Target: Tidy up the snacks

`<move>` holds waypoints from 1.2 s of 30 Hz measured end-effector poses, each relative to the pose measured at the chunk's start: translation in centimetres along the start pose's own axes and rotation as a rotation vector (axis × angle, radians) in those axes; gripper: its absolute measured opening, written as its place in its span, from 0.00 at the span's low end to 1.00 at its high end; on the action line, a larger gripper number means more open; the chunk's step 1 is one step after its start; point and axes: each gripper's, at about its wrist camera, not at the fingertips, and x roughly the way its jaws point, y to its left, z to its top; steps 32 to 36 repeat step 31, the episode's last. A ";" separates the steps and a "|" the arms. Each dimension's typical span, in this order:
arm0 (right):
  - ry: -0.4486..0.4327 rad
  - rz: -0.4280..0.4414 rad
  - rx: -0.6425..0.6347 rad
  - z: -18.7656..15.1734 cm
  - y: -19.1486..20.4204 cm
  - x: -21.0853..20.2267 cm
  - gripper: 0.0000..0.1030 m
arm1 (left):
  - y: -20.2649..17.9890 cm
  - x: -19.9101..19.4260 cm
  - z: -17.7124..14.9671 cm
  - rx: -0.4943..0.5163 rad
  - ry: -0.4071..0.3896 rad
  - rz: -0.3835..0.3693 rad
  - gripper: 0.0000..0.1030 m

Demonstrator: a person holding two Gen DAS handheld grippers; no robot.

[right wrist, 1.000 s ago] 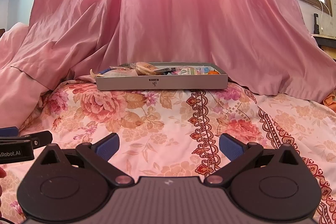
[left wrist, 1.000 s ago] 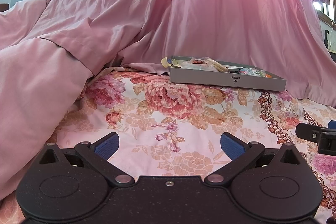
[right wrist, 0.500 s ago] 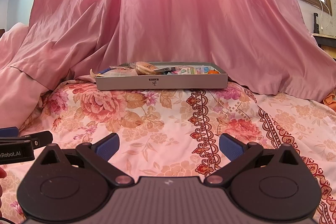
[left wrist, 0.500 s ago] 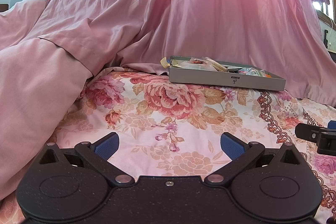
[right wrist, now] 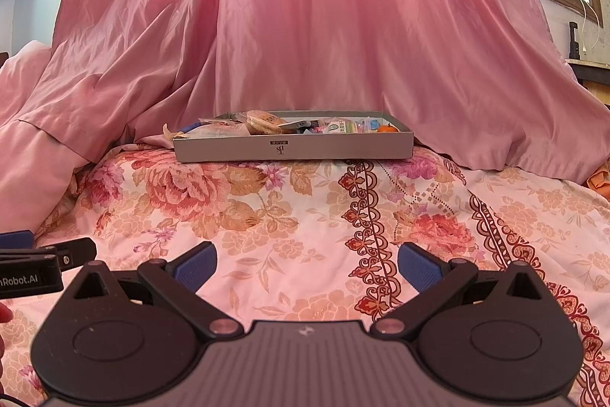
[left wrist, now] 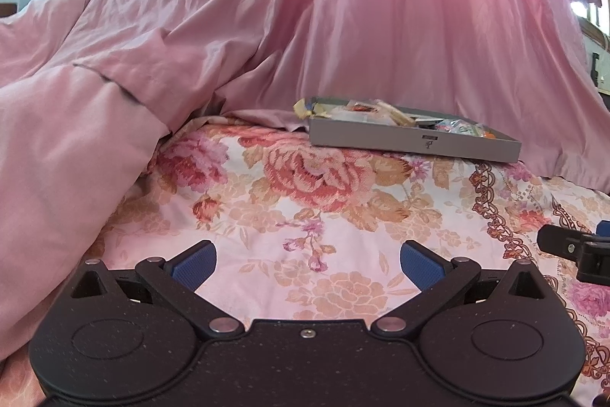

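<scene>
Up at the far edge of the floral bedspread (right wrist: 305, 216), right against the pink curtain (right wrist: 324, 25), I've got the grey tray (right wrist: 293, 149) stuffed with snacks (right wrist: 263, 123), including a little orange one (right wrist: 388, 128) at its right end. Both my grippers sit low over the near edge, well apart from the tray: left gripper (left wrist: 308, 260) and right gripper (right wrist: 307, 260) each spread wide, holding nothing.

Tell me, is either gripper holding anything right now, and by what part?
Nothing is held. The left gripper and right gripper are both open, short of the snack box.
</scene>
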 end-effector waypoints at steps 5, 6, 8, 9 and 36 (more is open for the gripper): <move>0.003 -0.001 0.000 -0.1 0.0 0.0 1.00 | 0.5 0.7 -0.1 -0.027 0.062 0.001 0.99; 0.004 -0.002 0.002 -0.1 0.1 0.0 1.00 | 0.5 0.8 -0.1 -0.023 0.064 0.004 0.99; 0.007 -0.004 0.004 -0.3 0.2 -0.1 1.00 | 0.5 0.8 -0.1 -0.018 0.064 0.009 0.99; 0.007 -0.006 0.005 -0.3 0.2 -0.1 1.00 | 0.5 0.8 -0.2 -0.017 0.063 0.008 0.99; 0.015 -0.010 0.007 -0.4 0.1 -0.2 1.00 | 0.5 0.7 -0.1 -0.009 0.056 0.017 0.99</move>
